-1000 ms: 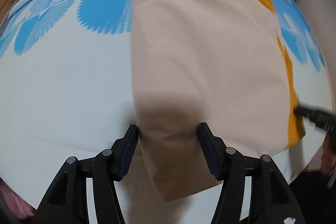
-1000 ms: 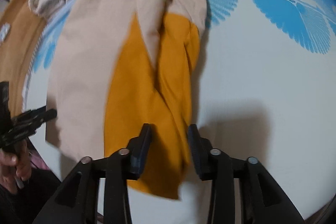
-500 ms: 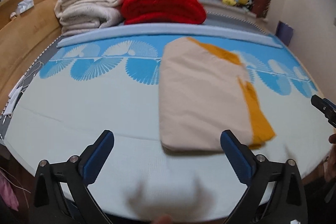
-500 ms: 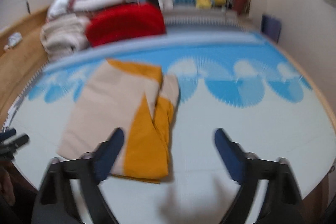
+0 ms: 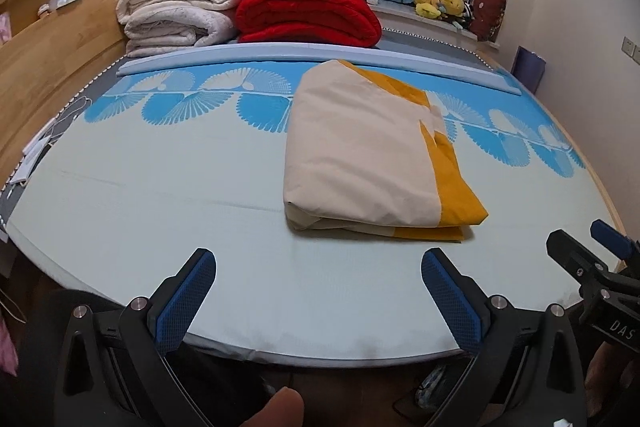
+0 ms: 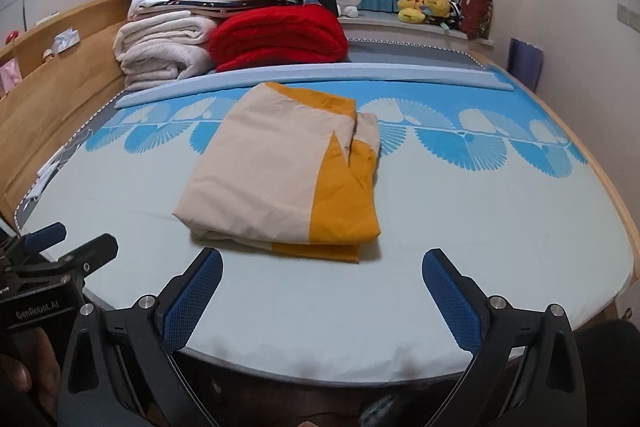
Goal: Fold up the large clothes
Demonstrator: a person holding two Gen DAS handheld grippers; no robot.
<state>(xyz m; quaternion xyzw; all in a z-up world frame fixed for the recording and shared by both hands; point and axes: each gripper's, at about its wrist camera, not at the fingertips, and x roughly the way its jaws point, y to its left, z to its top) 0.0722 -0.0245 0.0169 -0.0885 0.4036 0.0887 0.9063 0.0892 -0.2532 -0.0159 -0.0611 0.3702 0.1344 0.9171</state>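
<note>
A beige and orange garment [image 5: 368, 155] lies folded into a flat rectangle on the bed [image 5: 160, 195], a little right of the middle. It also shows in the right wrist view [image 6: 288, 171]. My left gripper [image 5: 320, 291] is open and empty, held back over the bed's near edge, apart from the garment. My right gripper [image 6: 322, 291] is open and empty too, at the near edge in front of the garment. The right gripper also shows at the right edge of the left wrist view [image 5: 592, 267].
Folded white blankets [image 5: 180, 11] and a red blanket [image 5: 308, 15] are stacked at the far end of the bed. A wooden bed frame [image 5: 52, 39] runs along the left. Plush toys [image 5: 440, 5] sit on the window sill by blue curtains.
Both grippers have let go of the garment, opened wide and pulled back and up from it to the bed's near edge. The folded garment now lies flat on the bed.
</note>
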